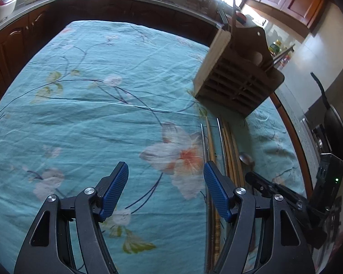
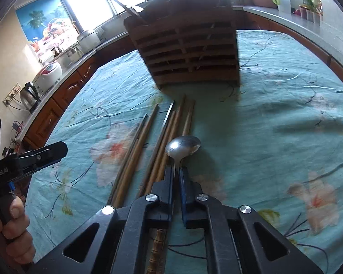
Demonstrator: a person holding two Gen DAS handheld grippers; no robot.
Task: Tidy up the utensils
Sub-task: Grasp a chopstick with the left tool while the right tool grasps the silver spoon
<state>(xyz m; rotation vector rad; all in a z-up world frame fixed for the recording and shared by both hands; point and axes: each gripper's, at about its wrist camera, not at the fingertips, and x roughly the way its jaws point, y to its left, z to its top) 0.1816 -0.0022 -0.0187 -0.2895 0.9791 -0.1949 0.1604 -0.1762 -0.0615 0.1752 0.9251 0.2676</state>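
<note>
The right claw (image 2: 176, 171) is clamped on the neck of the metal spoon (image 2: 183, 146), bowl pointing far toward the slatted wooden holder (image 2: 187, 45), straight ahead. Chopsticks (image 2: 162, 141) lie parallel just left. The left claw (image 1: 165, 187), blue pads apart and empty, hovers further left.

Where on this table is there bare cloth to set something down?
Free: the cloth left of the chopsticks, and right of the spoon. Crowded: the strip between the wooden holder and the right gripper.

"GenRobot.AI" on left tool (image 2: 37, 157)
</note>
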